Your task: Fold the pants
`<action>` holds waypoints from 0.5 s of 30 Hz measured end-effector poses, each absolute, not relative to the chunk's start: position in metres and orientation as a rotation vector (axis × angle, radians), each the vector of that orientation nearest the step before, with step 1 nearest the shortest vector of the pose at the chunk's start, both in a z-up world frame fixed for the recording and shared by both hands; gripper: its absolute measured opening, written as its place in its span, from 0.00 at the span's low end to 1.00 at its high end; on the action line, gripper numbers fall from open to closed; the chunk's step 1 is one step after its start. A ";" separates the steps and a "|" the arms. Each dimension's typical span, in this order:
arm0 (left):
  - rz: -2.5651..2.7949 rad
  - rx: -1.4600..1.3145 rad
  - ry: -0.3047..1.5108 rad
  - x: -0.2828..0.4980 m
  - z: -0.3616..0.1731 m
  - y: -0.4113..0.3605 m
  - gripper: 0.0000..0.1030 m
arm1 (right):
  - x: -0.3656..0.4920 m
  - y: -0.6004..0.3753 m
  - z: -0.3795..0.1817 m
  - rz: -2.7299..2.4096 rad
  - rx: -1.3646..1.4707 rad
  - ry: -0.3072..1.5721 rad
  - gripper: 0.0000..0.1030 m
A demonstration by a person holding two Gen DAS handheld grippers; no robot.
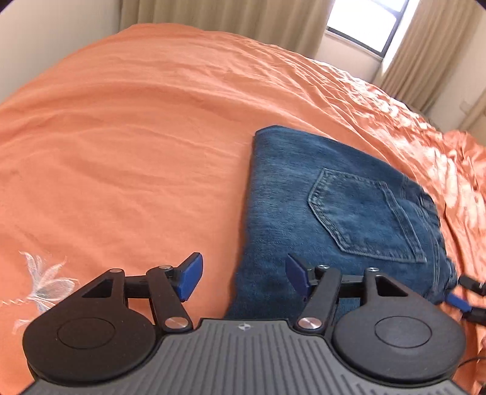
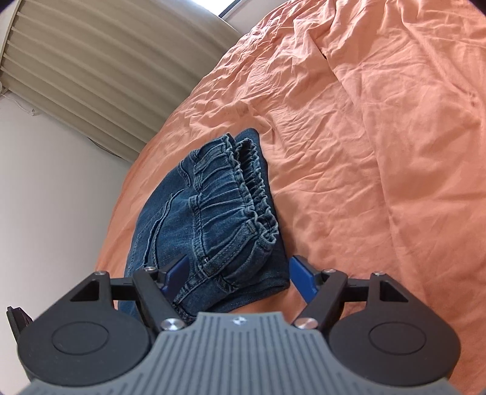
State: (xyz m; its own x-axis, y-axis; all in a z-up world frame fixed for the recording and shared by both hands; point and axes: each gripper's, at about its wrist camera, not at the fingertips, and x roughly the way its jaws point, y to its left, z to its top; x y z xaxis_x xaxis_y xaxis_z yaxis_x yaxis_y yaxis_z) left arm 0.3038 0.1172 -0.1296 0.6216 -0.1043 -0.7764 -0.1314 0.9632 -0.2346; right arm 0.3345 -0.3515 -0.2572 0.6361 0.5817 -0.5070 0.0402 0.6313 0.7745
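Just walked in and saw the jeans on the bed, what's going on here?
A person with a gripper in each hand is folding blue jeans on an orange bedspread. The jeans lie in a compact folded stack. The left gripper and right gripper are both open, holding nothing, at the stack's near edge.

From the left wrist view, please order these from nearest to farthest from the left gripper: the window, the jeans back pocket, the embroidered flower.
1. Jeans back pocket, ahead right of the left gripper.
2. Embroidered flower, far left on the sheet.
3. Window, top right, beyond the bed.
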 end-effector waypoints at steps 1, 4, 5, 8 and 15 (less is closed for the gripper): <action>0.013 -0.305 0.905 0.306 -0.133 0.120 0.72 | 0.338 -0.350 -0.260 0.361 0.859 0.844 0.69; -0.006 -0.333 0.913 0.313 -0.141 0.126 0.72 | 0.348 -0.346 -0.267 0.359 0.880 0.852 0.70; -0.023 -0.348 0.915 0.316 -0.144 0.128 0.72 | 0.352 -0.345 -0.269 0.361 0.878 0.850 0.70; -0.070 -0.413 0.916 0.323 -0.152 0.138 0.75 | 0.362 -0.342 -0.272 0.373 0.881 0.849 0.72; -0.185 -0.571 0.925 0.347 -0.173 0.155 0.77 | 0.394 -0.340 -0.281 0.424 0.905 0.862 0.72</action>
State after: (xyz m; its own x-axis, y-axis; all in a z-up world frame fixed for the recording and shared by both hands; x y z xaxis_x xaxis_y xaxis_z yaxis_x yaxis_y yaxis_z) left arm 0.3474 0.1546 -0.1727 0.5980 -0.3883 -0.7011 -0.0889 0.8373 -0.5395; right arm 0.3935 -0.3402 -0.2814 0.6013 0.6481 -0.4674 0.0252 0.5692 0.8218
